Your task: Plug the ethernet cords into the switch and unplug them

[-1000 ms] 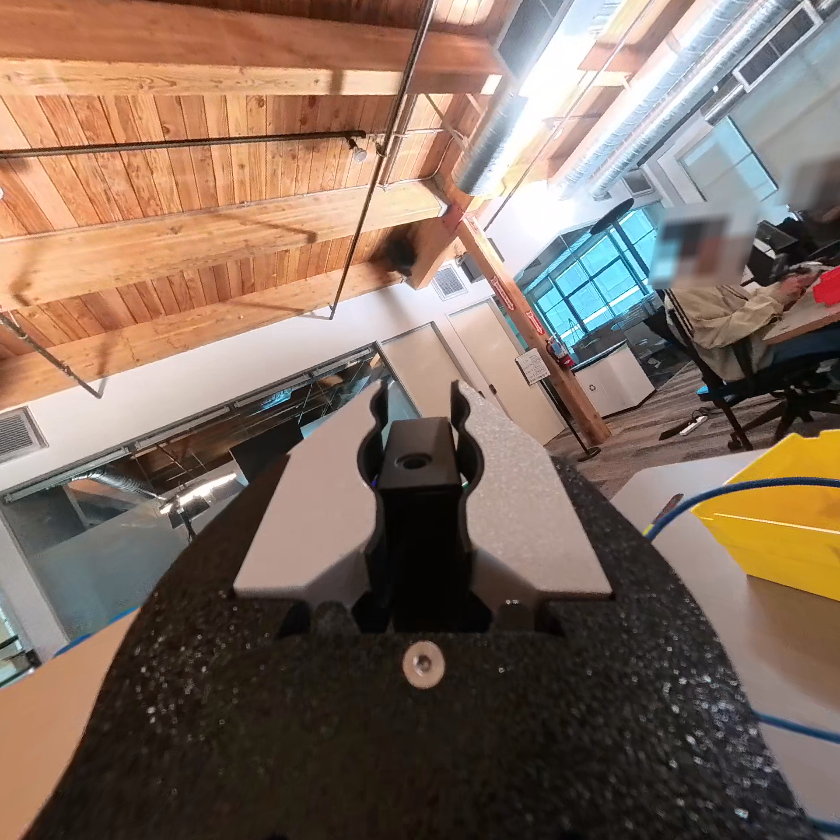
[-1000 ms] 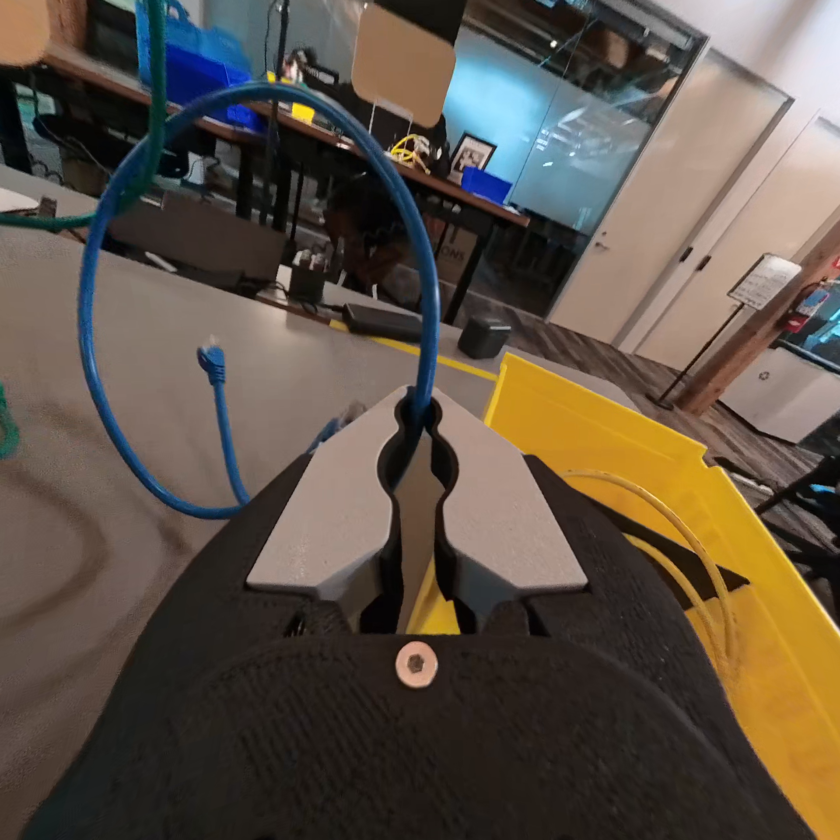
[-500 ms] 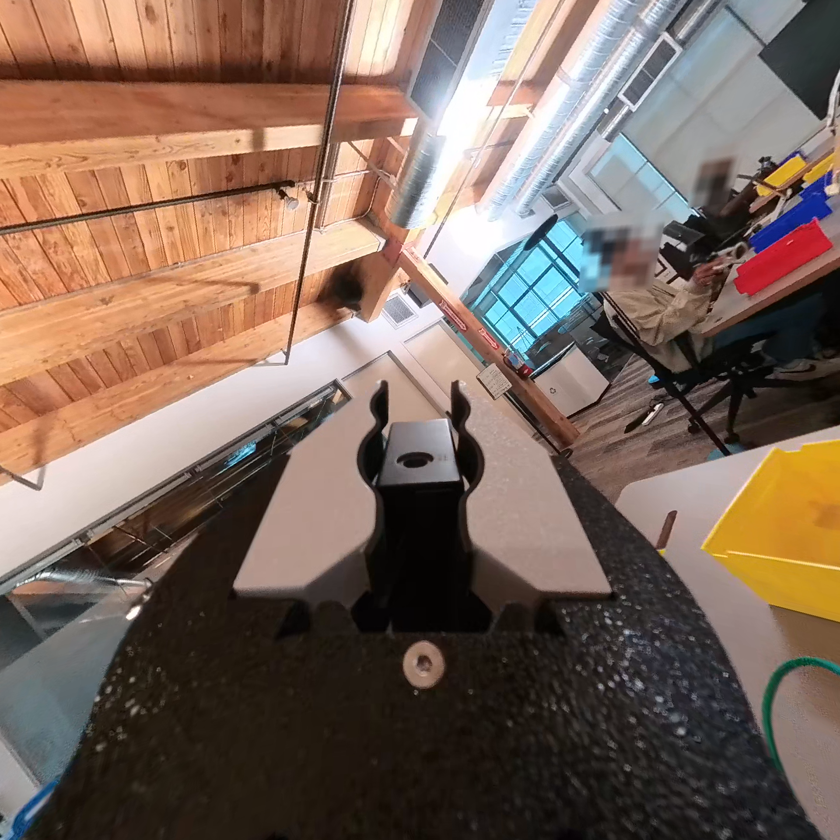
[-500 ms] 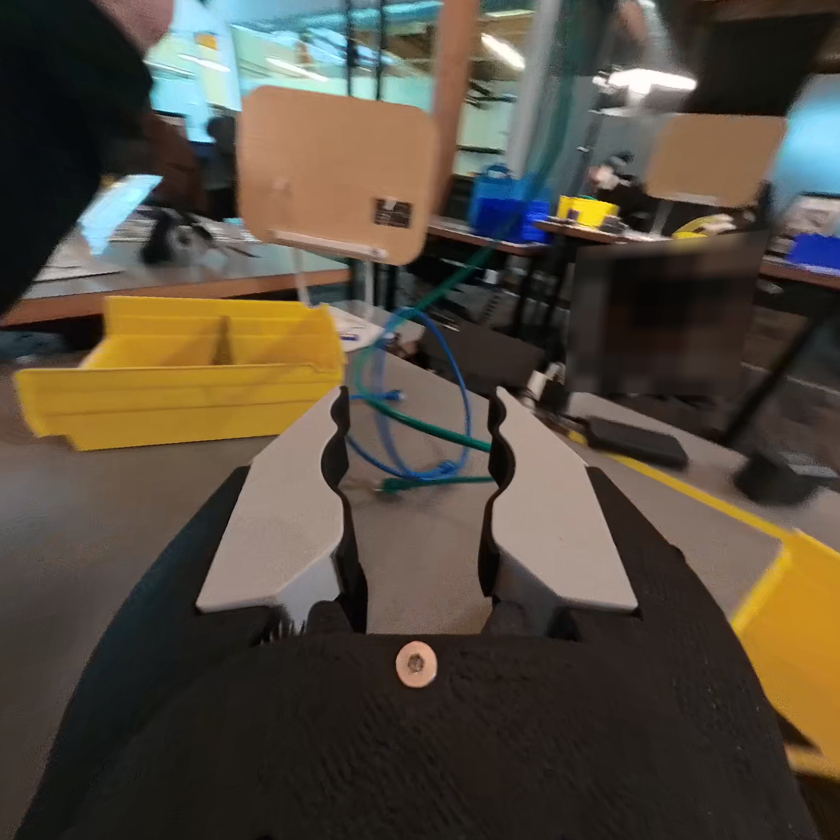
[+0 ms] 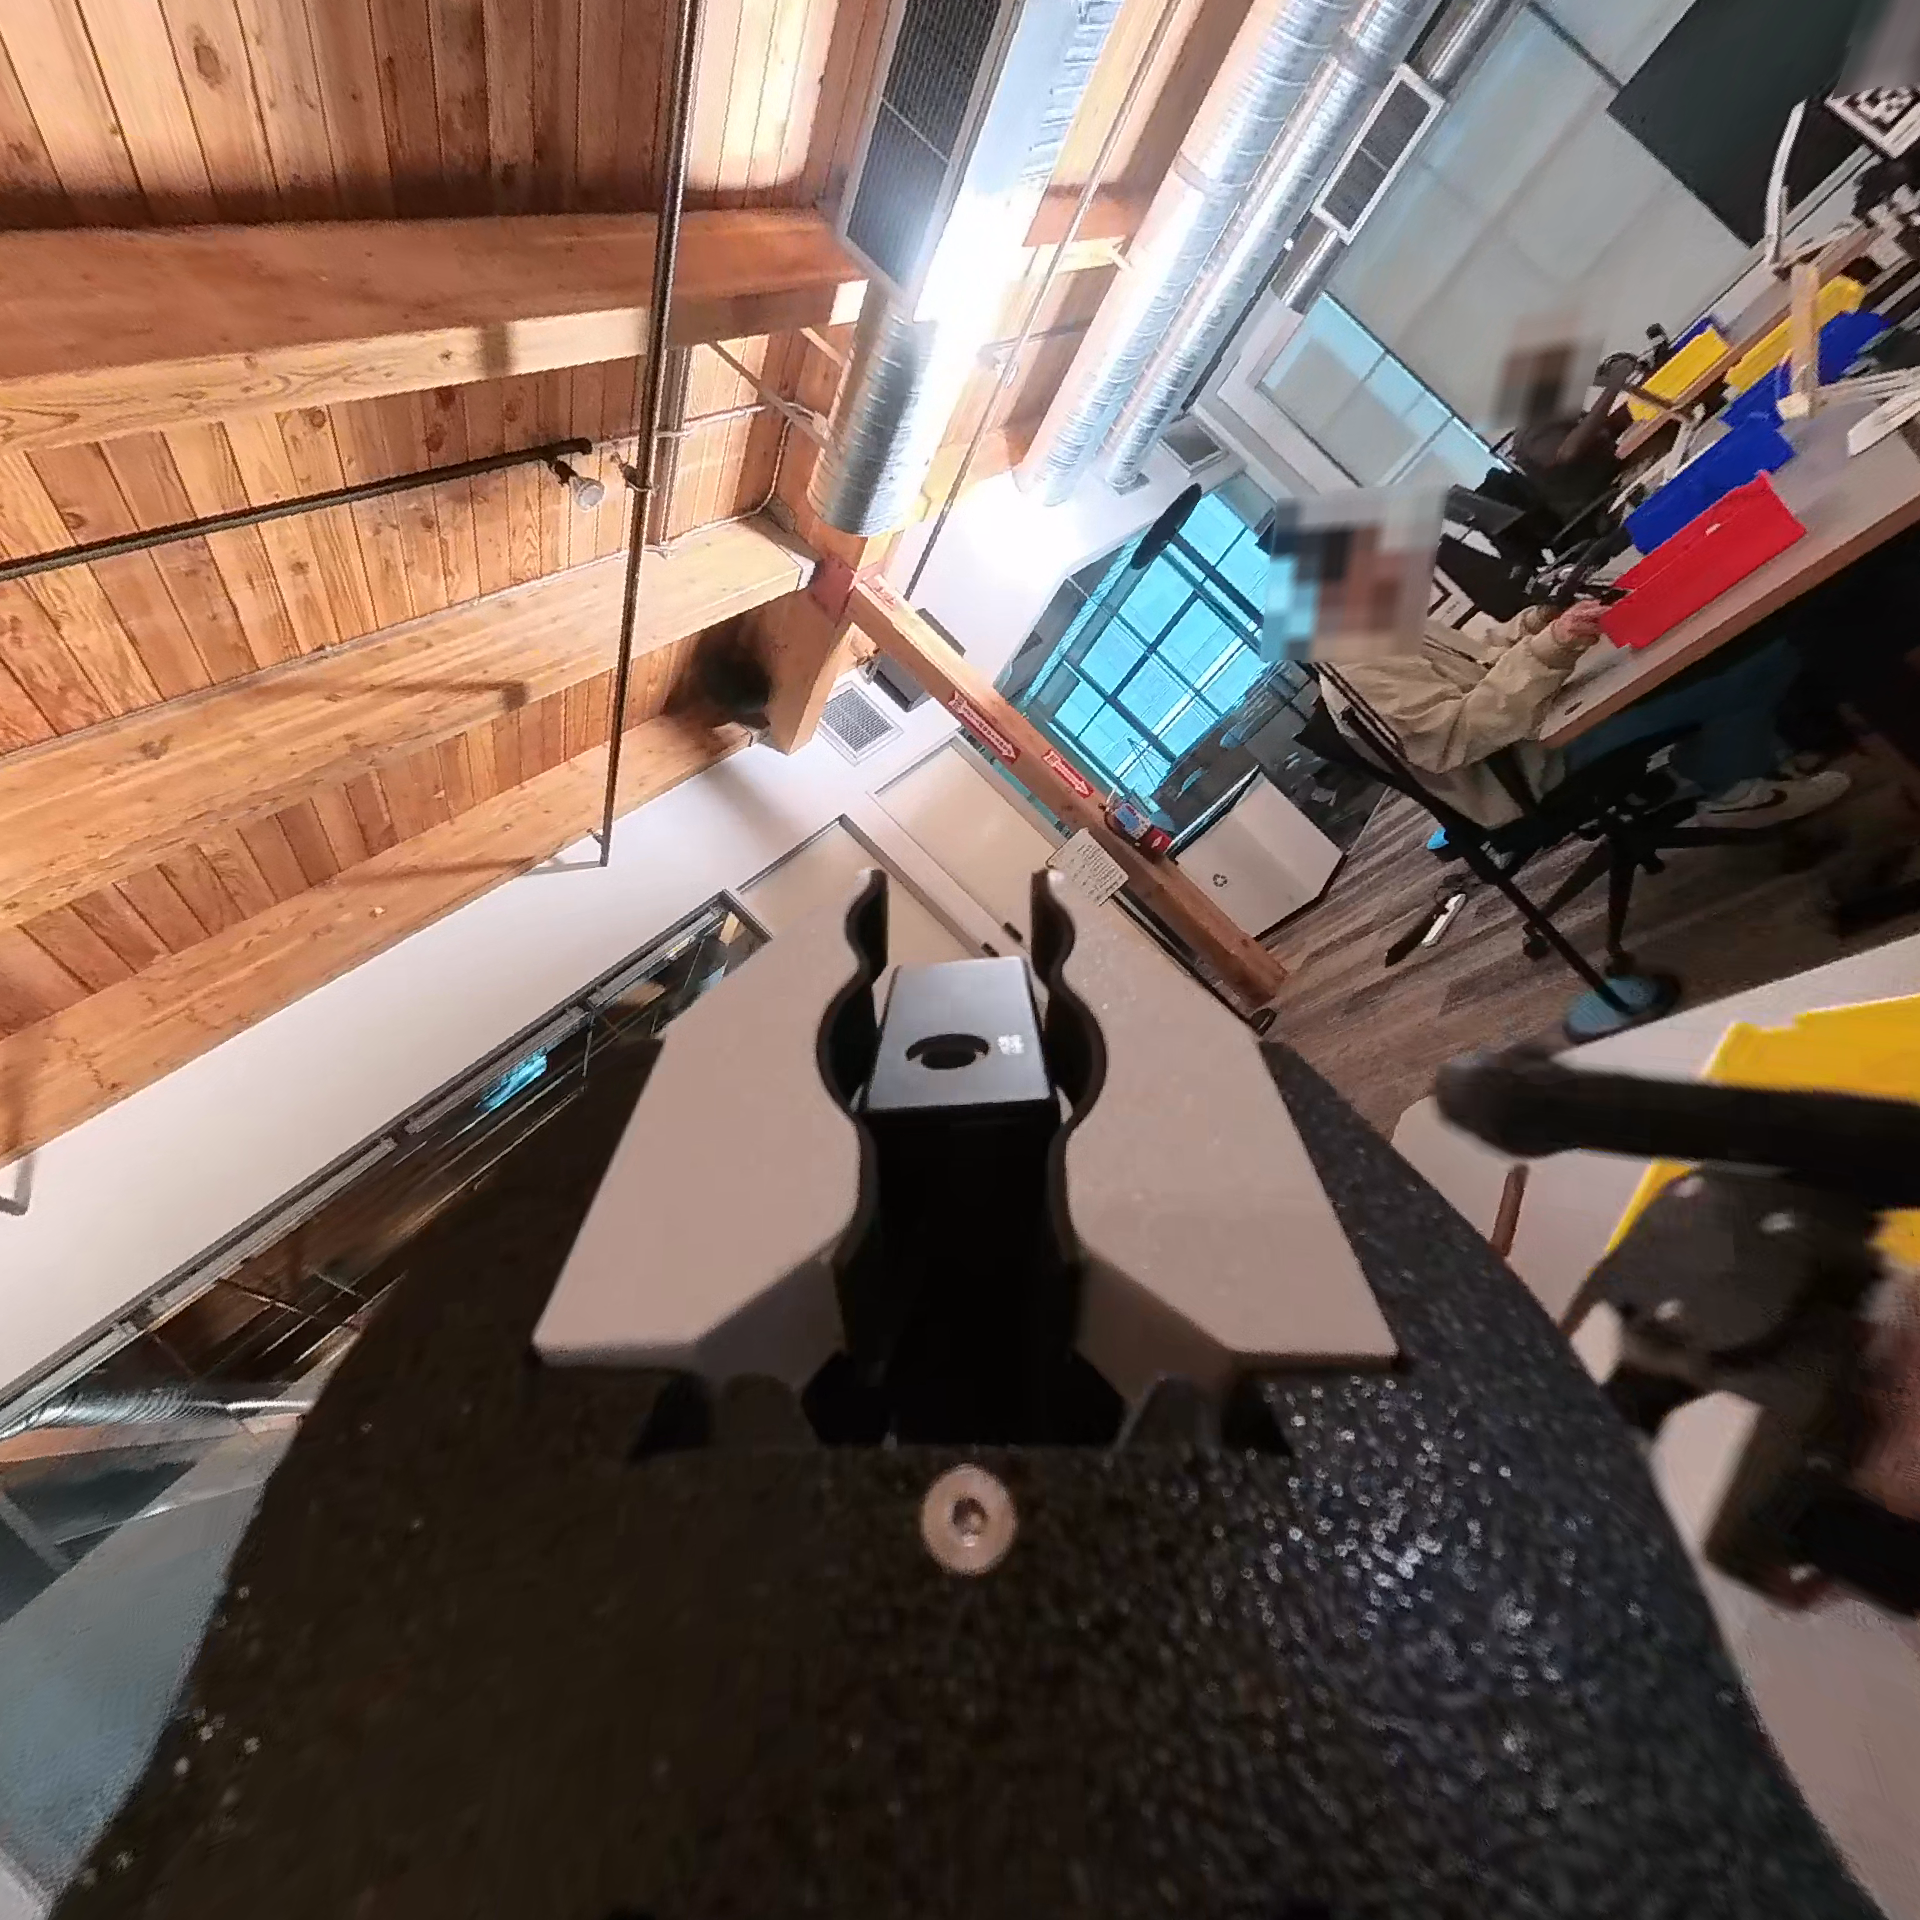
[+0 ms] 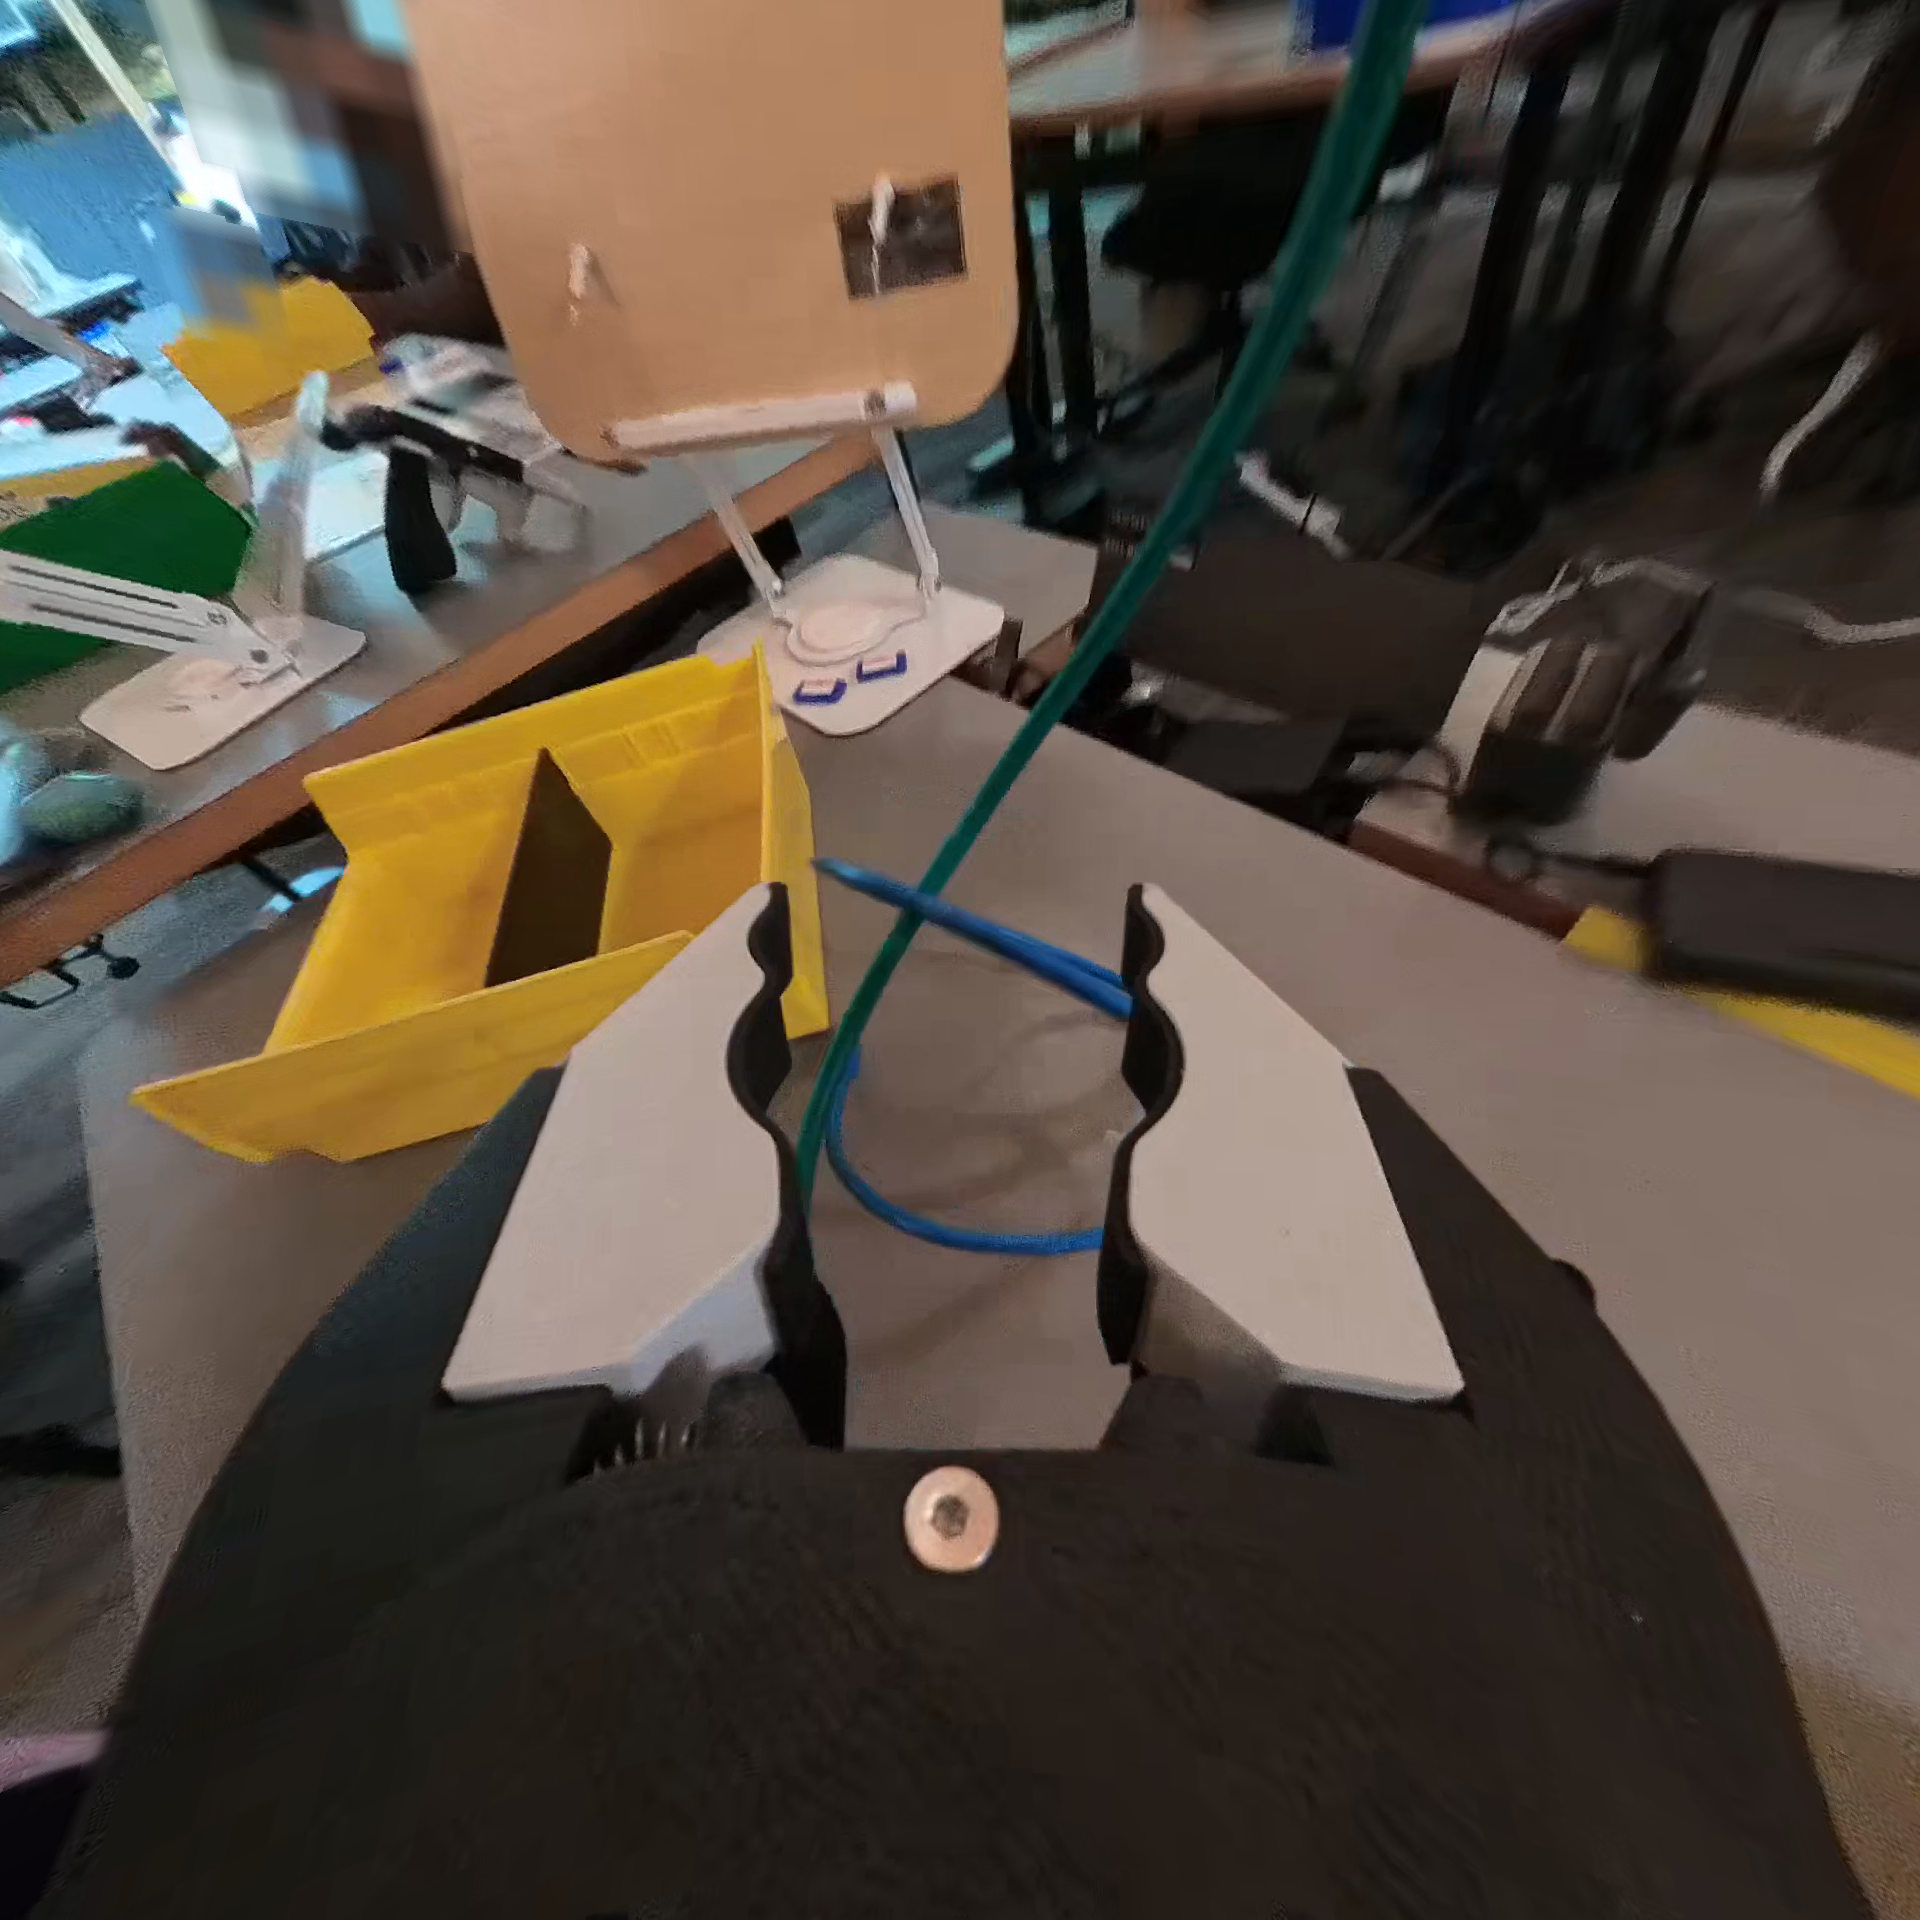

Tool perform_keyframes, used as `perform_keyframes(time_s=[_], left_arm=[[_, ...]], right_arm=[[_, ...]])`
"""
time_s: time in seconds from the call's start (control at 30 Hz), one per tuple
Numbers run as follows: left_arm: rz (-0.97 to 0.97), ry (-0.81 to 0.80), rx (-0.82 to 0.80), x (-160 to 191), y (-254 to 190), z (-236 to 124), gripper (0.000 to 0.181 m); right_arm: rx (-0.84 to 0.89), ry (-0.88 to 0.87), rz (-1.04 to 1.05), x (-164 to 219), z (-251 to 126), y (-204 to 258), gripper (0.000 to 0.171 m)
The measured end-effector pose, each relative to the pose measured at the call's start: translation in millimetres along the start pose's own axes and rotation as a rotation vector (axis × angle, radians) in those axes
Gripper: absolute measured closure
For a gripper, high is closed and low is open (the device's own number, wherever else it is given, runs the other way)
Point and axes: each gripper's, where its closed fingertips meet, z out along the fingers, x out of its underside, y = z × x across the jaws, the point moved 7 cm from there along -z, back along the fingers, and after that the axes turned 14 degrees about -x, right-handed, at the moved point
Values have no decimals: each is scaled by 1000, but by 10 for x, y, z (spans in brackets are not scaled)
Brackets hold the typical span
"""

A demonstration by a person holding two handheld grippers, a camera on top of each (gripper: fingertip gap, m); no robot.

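My left gripper (image 5: 961, 914) points up at the wooden ceiling and is shut on a black box, the switch (image 5: 961, 1143), which stands upright between its fingers. My right gripper (image 6: 956, 899) is open and empty, low over the grey table (image 6: 1455, 1143). A blue ethernet cord (image 6: 977, 933) lies on the table just past and between its fingers. A green cord (image 6: 1195, 488) hangs down from above and passes between the fingers near the left one; where it ends is hidden. A dark blurred shape (image 5: 1766, 1309) at the right of the left wrist view looks like the other gripper.
A yellow divided bin (image 6: 416, 1039) lies on the table left of the right gripper. A tan board on a white stand (image 6: 727, 208) is behind it. A black adapter (image 6: 1787, 925) lies at the right edge. A person sits at a far desk (image 5: 1455, 707). Tip to tip, the grippers are about 30 cm apart.
My right gripper let go of the blue cord, opened, and swung left over the table. My left gripper kept hold of the switch and tilted; the other gripper came into its view.
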Motion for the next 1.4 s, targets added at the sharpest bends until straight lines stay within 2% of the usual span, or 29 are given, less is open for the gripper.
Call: perform_keyframes(time_s=[0.17, 0.2, 0.23, 0.27, 0.3, 0.4, 0.47, 0.57, 0.67, 0.83, 0.97, 1.1, 1.23, 1.3, 1.4], left_arm=[[-12, -8, 17, -50, -22, -96, 157], [-18, -9, 21, -60, -21, -118, 157], [-23, -8, 26, -66, -21, -139, 157], [-25, -1, 29, -65, -19, -163, 157], [-24, 10, 28, -60, -14, -190, 157], [-29, 32, 1, -39, 41, -316, 157], [-57, 33, -19, -39, 94, -430, 157], [-107, 27, -53, -38, 175, -594, 157], [-122, 62, -83, 15, 252, -711, 157], [-144, 125, -154, 187, 365, -884, 158], [-132, 170, -204, 341, 387, -980, 158], [-151, 174, -210, 425, 346, -1025, 158], [-171, 226, -169, 532, 223, -1079, 157], [-140, 245, -188, 590, 166, -1126, 157], [-137, 255, -185, 663, 65, -1191, 158]], right_arm=[[-55, 49, 113, 10, 359, -209, 113], [-63, 62, 121, 18, 404, -230, 122], [-83, 75, 120, 25, 440, -236, 147], [-106, 79, 122, 25, 464, -232, 162], [-123, 80, 124, 19, 473, -227, 163], [-143, -43, 41, -139, 370, -200, 166], [-137, -268, -55, -352, 171, -159, 166], [-3, -564, -204, -594, -224, -159, 167], [46, -555, -261, -681, -350, -149, 166], [88, -671, -382, -941, -668, -5, 166], [57, -562, -367, -1059, -646, 10, 166], [35, -700, -436, -1238, -763, 179, 166], [132, -767, -461, -1297, -799, 158, 166], [175, -881, -515, -1331, -881, 196, 167], [107, -1240, -464, -1390, -1191, 289, 166]])
